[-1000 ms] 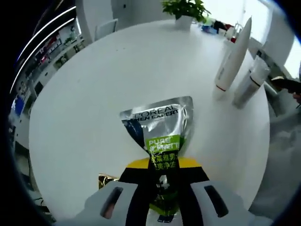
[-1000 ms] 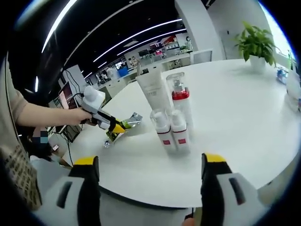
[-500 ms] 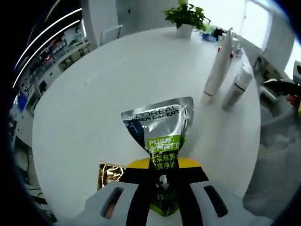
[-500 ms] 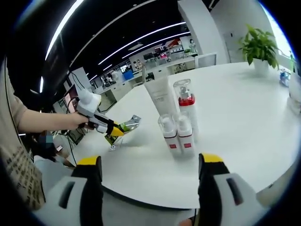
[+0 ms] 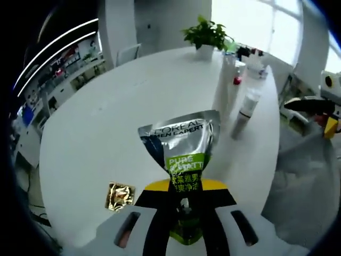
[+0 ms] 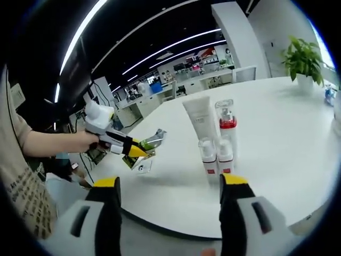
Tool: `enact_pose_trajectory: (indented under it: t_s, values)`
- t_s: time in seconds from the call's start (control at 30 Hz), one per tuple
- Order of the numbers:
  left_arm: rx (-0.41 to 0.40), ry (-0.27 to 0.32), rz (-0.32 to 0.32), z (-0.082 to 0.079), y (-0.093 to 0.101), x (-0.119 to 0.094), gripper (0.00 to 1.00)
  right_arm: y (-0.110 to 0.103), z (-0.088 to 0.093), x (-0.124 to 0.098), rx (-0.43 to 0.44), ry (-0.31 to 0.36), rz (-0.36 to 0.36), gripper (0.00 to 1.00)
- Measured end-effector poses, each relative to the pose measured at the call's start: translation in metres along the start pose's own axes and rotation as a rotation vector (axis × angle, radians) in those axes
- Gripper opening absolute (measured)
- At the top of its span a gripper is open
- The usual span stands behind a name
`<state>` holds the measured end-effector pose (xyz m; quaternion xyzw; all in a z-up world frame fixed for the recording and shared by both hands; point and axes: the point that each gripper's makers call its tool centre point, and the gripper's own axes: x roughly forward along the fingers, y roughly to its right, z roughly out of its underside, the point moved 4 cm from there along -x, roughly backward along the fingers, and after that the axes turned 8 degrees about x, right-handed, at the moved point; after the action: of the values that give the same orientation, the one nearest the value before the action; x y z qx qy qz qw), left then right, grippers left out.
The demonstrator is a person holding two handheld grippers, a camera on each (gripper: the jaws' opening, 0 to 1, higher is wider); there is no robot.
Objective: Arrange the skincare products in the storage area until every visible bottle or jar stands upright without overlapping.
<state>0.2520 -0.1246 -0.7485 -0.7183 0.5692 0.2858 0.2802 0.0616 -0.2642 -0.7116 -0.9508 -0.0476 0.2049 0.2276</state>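
Note:
My left gripper (image 5: 184, 188) is shut on the lower end of a silver and green L'Oreal tube (image 5: 180, 143), held above the white round table (image 5: 101, 122). In the right gripper view that left gripper (image 6: 123, 146), in a person's hand, holds the silver tube (image 6: 153, 140) over the table's near left edge. A tall white tube (image 6: 199, 118), a red-banded pump bottle (image 6: 226, 125) and two small bottles (image 6: 208, 158) stand upright together. My right gripper (image 6: 168, 210) is open, apart from them and off the table's edge.
A small gold sachet (image 5: 120, 196) lies flat on the table near its edge, below the held tube. A potted plant (image 5: 205, 36) stands at the far side. The white tube (image 5: 222, 88) and a small bottle (image 5: 243, 114) stand near the right rim. An office lies beyond.
The left gripper has risen and swung with the silver tube still in it, so the gold sachet now shows whole. The right gripper has drawn back a little from the bottles.

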Motion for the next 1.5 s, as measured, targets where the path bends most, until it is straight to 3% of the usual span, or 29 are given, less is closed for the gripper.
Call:
enact_pose_trajectory:
  t_s: [0.53,0.8,1.0,1.33,1.5]
  values:
    - [0.007,0.157,0.011,-0.02,0.042,-0.047,0.14,-0.038,-0.01,0.016,-0.025,-0.01,-0.142,0.7]
    - [0.032,0.202,0.027,-0.028,0.063,-0.059,0.14,-0.059,-0.016,0.024,-0.02,-0.02,-0.231,0.61]
    - [0.019,0.226,0.044,-0.03,0.079,-0.065,0.14,-0.07,-0.025,0.031,0.028,0.015,-0.28,0.57]
    - [0.003,0.274,0.059,-0.037,0.094,-0.076,0.14,-0.074,-0.036,0.037,0.081,0.087,-0.287,0.36]
    - [-0.007,0.304,0.073,-0.039,0.097,-0.079,0.15,-0.076,-0.041,0.037,0.126,0.106,-0.315,0.19]
